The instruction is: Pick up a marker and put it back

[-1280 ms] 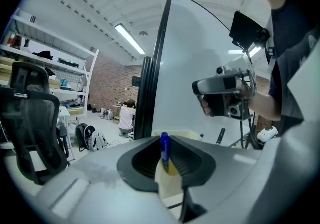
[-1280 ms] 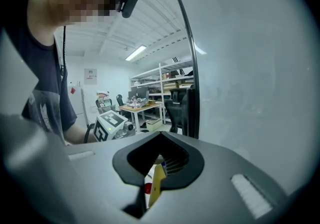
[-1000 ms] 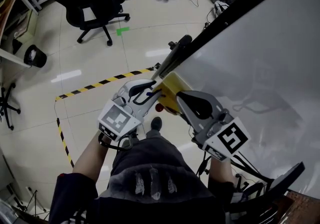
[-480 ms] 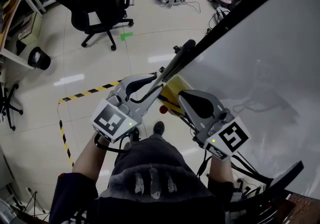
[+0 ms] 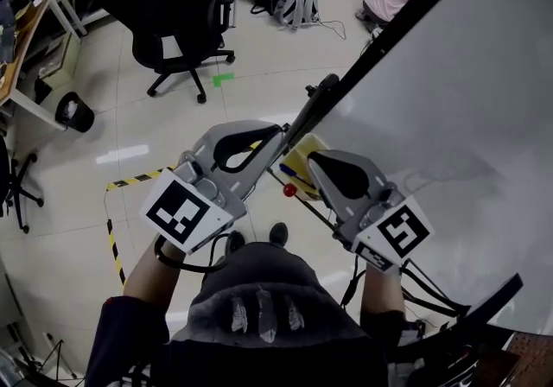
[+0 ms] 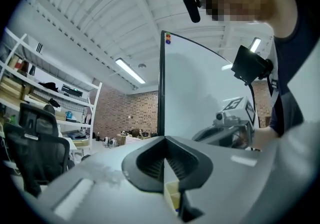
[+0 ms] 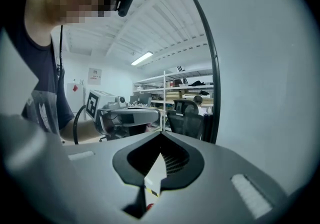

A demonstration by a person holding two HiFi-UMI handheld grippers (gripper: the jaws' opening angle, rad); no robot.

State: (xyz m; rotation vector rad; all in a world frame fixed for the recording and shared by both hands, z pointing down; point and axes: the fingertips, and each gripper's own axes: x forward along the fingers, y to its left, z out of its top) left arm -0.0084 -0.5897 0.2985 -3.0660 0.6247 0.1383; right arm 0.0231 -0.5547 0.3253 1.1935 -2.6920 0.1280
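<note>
Two grippers, both closed and empty, at the foot of the whiteboard [image 5: 449,100]; the marker [image 5: 287,170] lies in its tray.

The left gripper [image 5: 275,131] points up along the whiteboard's dark edge, its jaws closing fully, tips met with nothing between them. The right gripper [image 5: 314,161] sits just beside it, nearer the board, with its jaws likewise tip to tip and holding nothing. Between and just below the two tips is a yellow tray [image 5: 302,155] fixed at the board's lower edge, and the marker, blue by the look of it, rests in the tray's near end, apart from both grippers. A small red round thing [image 5: 289,190] shows just under the tray; what it is I cannot tell. Across the pale floor stands a black office chair [image 5: 173,5], well apart from the board.
</note>
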